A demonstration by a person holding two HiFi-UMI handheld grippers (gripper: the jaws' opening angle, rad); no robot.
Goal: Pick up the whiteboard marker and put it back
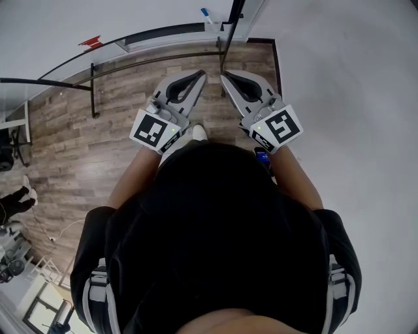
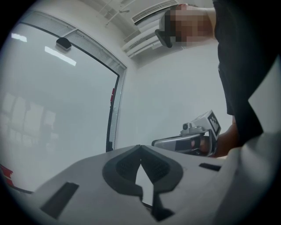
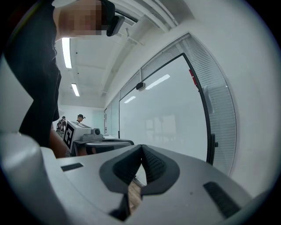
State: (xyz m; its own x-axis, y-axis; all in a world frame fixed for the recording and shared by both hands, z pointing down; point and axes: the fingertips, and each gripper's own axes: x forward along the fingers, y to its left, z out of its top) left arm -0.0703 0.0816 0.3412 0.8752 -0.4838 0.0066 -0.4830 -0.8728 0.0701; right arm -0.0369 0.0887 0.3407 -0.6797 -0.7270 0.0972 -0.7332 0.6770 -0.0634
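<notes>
**Below the whiteboard — both grippers closed, marker on the ledge**

At the foot of the whiteboard, held the left gripper and the right gripper side by side over the wood floor, tips angled toward each other, near but apart. Found the left gripper's jaws closed tip to tip in its own view, gripping nothing, with only a small diamond of background below the meeting point. Found the same on the right — pads together, nothing between them, a sliver of floor behind.

Spotted the whiteboard marker, white barrel with blue cap, on the ledge at the board's lower edge. Placed it just beside the black frame post, beyond both sets of tips and touching neither. Noted a red item farther left along that ledge, too small to identify.

Noted a thin black rail running between ledge and grippers, with a short upright down to the floor. Saw a white shoe poking out between the grippers, and a black shirt filling the lower frame. Made out two distant people and ceiling lights in the right gripper view.
</notes>
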